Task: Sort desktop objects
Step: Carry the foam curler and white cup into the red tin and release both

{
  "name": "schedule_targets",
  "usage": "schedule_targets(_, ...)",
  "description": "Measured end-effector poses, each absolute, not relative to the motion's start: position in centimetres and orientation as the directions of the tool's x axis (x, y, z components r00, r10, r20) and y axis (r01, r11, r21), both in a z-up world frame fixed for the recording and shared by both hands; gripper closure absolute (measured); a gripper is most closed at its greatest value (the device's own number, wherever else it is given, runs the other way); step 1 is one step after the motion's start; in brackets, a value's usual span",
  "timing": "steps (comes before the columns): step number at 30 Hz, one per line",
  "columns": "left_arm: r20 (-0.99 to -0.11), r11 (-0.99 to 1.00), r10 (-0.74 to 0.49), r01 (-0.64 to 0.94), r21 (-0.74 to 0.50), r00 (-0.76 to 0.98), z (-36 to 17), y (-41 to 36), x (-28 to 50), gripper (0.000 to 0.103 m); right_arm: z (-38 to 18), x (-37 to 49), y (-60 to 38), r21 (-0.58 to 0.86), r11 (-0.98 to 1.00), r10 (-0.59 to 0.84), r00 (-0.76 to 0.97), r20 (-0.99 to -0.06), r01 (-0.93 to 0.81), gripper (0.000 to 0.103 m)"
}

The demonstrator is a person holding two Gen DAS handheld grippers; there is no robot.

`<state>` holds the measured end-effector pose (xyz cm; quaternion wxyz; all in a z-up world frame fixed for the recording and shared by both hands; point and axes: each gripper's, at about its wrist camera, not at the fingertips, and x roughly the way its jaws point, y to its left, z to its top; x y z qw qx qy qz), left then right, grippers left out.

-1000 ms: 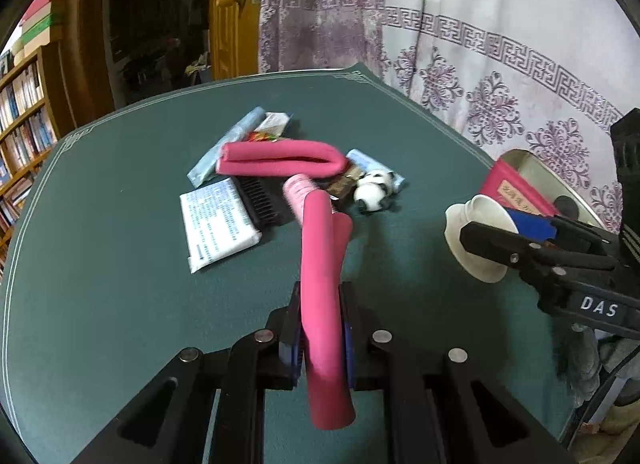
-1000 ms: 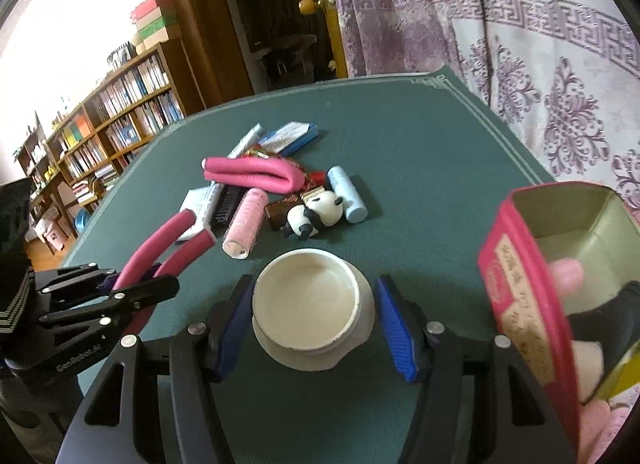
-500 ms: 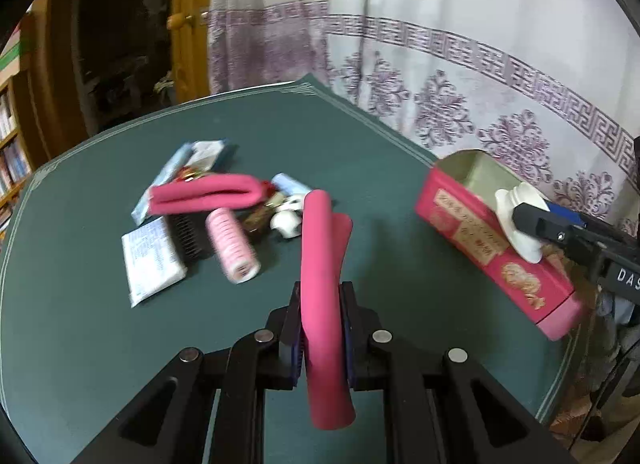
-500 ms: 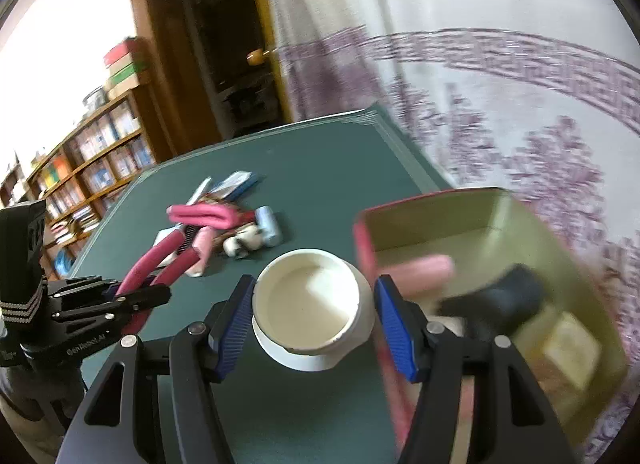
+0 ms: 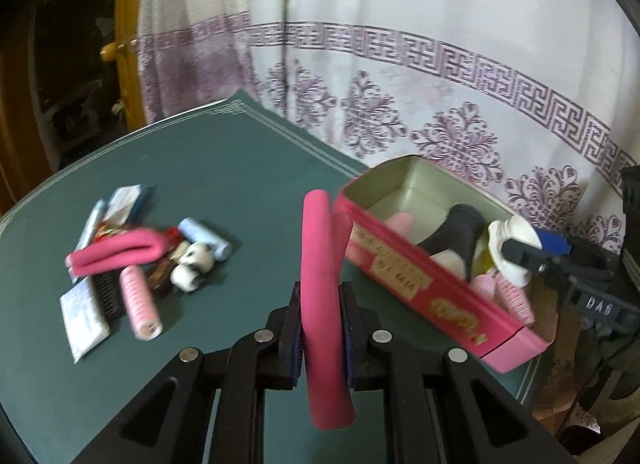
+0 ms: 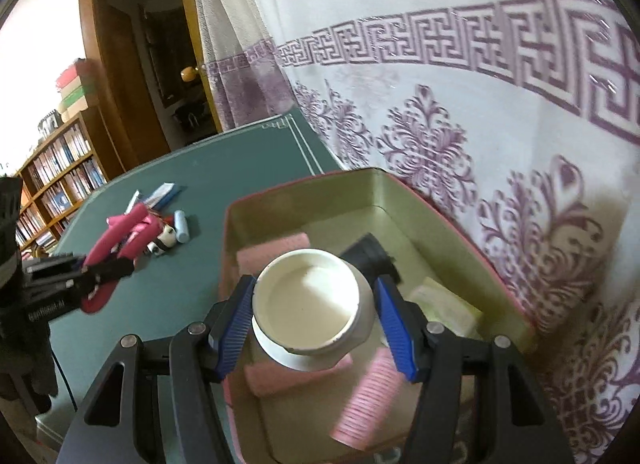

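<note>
Both grippers have swung to the table's right edge: right gripper (image 6: 316,334) clasps white cup (image 6: 310,306) over the tin (image 6: 440,215); left gripper (image 5: 320,328) (clamped on upright pink roller (image 5: 320,284)) waits beside it.

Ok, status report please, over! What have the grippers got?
Left gripper shut on bent pink foam roller, beside the tin. Right gripper shut on white jar, over open pink tin. Nothing blocking.

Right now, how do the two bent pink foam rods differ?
The held foam rod is clamped in the left claw, raised beside the pink tin; the loose foam rod lies flat on the table's pile, touched by no claw. Both are pink and folded double.
</note>
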<state>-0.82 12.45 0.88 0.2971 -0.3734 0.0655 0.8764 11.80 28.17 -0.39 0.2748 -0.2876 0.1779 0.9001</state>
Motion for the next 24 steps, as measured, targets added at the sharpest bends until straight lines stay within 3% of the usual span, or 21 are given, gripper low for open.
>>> schedule_targets(24, -0.697, -0.685, 0.583, -0.713, -0.146, -0.418, 1.6, 23.9, -3.0, 0.087, -2.1, 13.9, 29.3, 0.154, -0.790, 0.379, -0.670, -0.639, -0.594, 0.038)
